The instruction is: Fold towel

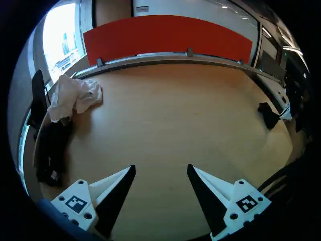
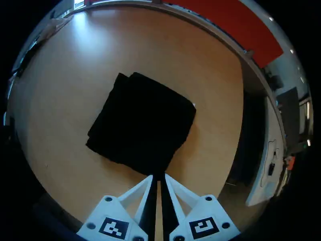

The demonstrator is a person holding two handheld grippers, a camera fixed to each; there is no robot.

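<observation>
A black towel lies folded into a flat square on the wooden table in the right gripper view. My right gripper sits at the towel's near corner, its fingers drawn almost together and pinching that corner; the black tips blend into the cloth. In the left gripper view my left gripper hangs open over bare wood with nothing between its fingers. A crumpled white towel rests at the table's far left.
A red partition and a metal rail run along the table's far edge. Dark cloth or gear lies at the left edge below the white towel. A small black object sits at the right edge. Beyond the table's right side are a chair and floor.
</observation>
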